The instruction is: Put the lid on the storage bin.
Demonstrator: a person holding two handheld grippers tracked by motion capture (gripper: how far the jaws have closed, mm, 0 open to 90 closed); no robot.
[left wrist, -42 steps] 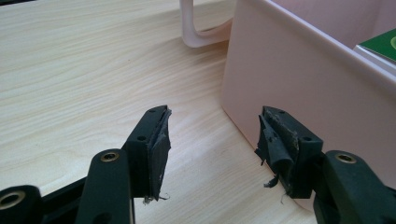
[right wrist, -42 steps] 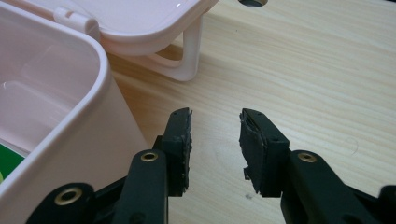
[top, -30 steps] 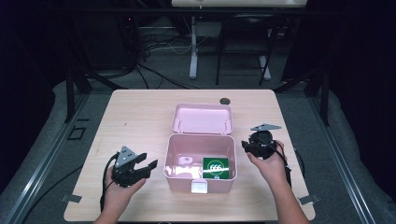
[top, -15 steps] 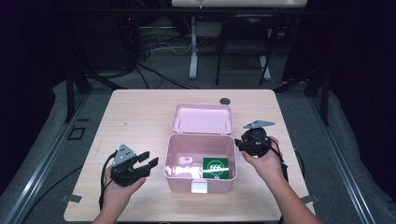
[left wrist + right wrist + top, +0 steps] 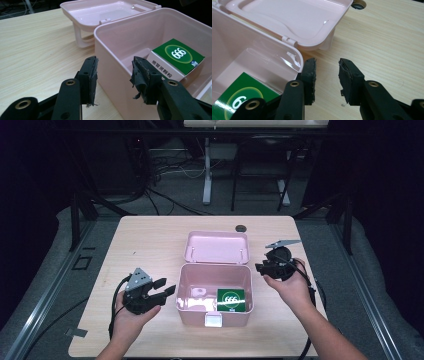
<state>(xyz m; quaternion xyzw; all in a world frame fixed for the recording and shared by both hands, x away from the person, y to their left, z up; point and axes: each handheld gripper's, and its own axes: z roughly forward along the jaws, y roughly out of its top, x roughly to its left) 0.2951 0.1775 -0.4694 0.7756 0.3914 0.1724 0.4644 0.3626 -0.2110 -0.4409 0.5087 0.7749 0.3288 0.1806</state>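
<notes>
A light wooden table (image 5: pixel 150 245) sits over a dark floor strung w/ cables (image 5: pixel 165 185). At its centre stands a pink plastic storage box (image 5: pixel 214 312), lid (image 5: pixel 216 246) swung fully back and lying open-side-up behind it, hinged along the rear wall. A white latch (image 5: pixel 213 320) shows on the front wall.

Inside the box, toward its right half, lies a green-and-white carton (image 5: pixel 231 300) printed "666" in a pale oval; from the left gripper view its white side carries dark print too small to read. The carton (image 5: pixel 178 58) rests tilted against the box's interior.

The left gripper (image 5: pixel 161 289), held in the person's left hand (image 5: pixel 127 320), is just left of the box, jaws spread w/ nothing between them; in its own view 1 jaw is outside the box's near wall, the other over the rim. The right gripper (image 5: pixel 261 268), in the right hand (image 5: pixel 290 287), hovers just beside the box's right rear corner, jaws likewise apart and empty, wood grain showing in the gap. Its grey plate (image 5: pixel 281 242) points up and back.

A small dark round object (image 5: pixel 241 227) lies on the table near the far edge, behind the lid; what it is cannot be told.
</notes>
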